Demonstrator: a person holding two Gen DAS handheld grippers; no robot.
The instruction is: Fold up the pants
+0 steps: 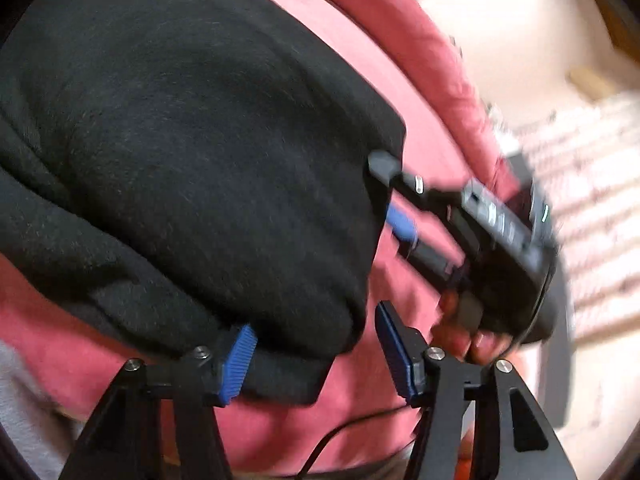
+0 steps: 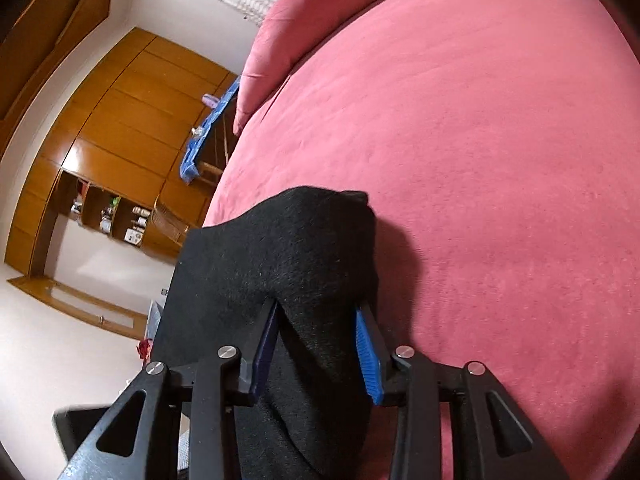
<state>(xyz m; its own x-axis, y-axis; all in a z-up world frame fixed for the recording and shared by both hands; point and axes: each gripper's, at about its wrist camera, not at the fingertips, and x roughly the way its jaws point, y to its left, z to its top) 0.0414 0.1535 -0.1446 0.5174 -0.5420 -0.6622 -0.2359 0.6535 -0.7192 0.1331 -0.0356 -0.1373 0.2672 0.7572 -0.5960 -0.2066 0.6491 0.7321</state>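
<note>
From the left wrist we see the left gripper (image 1: 316, 360) open around the pants (image 1: 192, 168) on the bed (image 1: 400, 60). Only the right wrist shows the right gripper (image 2: 316, 354) clamping a fold, with a wardrobe (image 2: 132, 112) behind.

Bare pink bed cover (image 2: 500, 160) stretches wide and unobstructed toward the bed's far side, where a pink pillow (image 2: 276, 52) closes off the far corner. Black pants (image 1: 192, 168) heaped near the bed's near edge block the middle, and the right gripper (image 1: 384, 188) crowds the narrow strip beside them.
</note>
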